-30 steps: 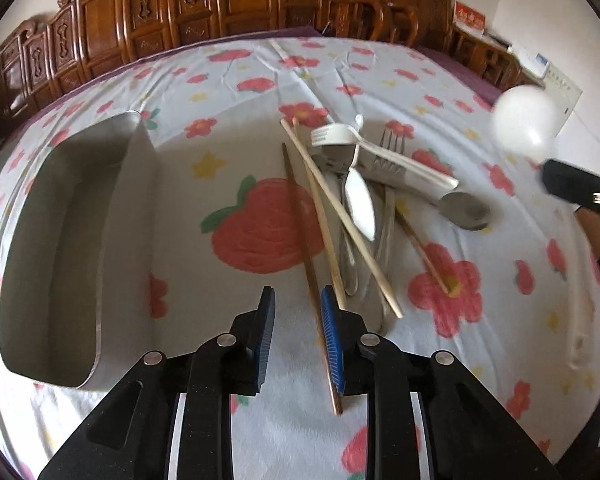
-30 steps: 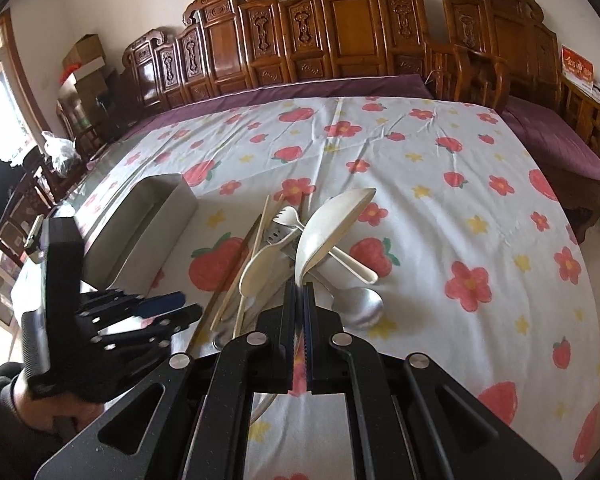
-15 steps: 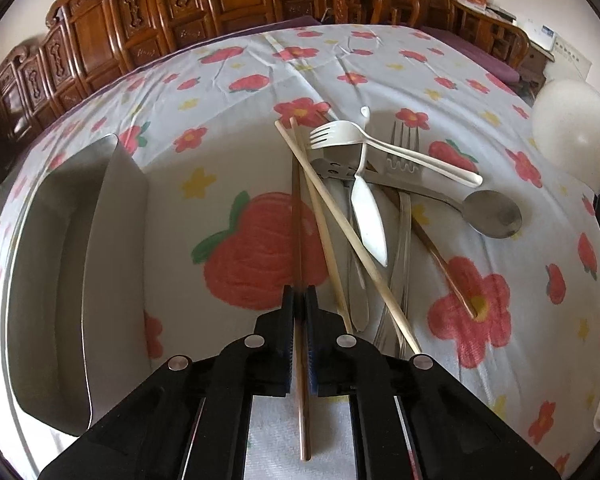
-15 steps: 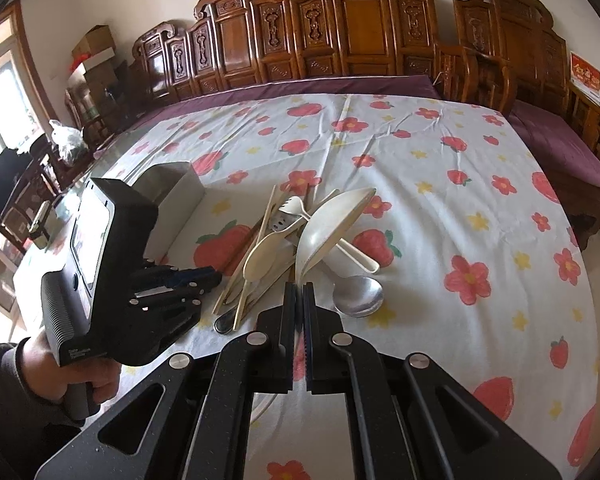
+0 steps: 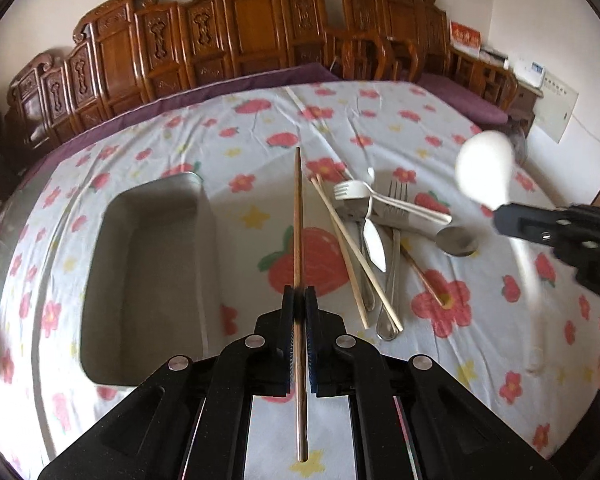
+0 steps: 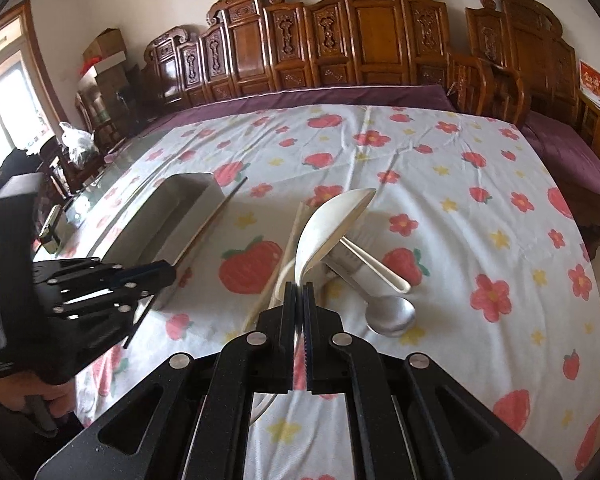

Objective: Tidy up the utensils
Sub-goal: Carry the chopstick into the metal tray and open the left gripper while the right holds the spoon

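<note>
Carrying the chopstick (image 5: pixel 298 216) to the tray (image 5: pixel 148 276) calls for keeping it level and lengthwise to the tray. The left gripper (image 5: pixel 299 300) clamps it mid-shaft above the cloth, just right of the tray. The right gripper (image 6: pixel 299 296) (raised, over the pile) pinches a white ladle (image 6: pixel 328 228).

Two utensils are held clear of the pile beside the tray.

A dark wooden chopstick (image 5: pixel 298 216) is clamped between the left jaws, pointing straight ahead; a white plastic ladle-spoon (image 6: pixel 327 228) is pinched by its handle in the right jaws. Forks, spoons and pale chopsticks (image 5: pixel 374 240) are heaped right of the left jaws, a steel tray (image 5: pixel 140 272) left.
</note>
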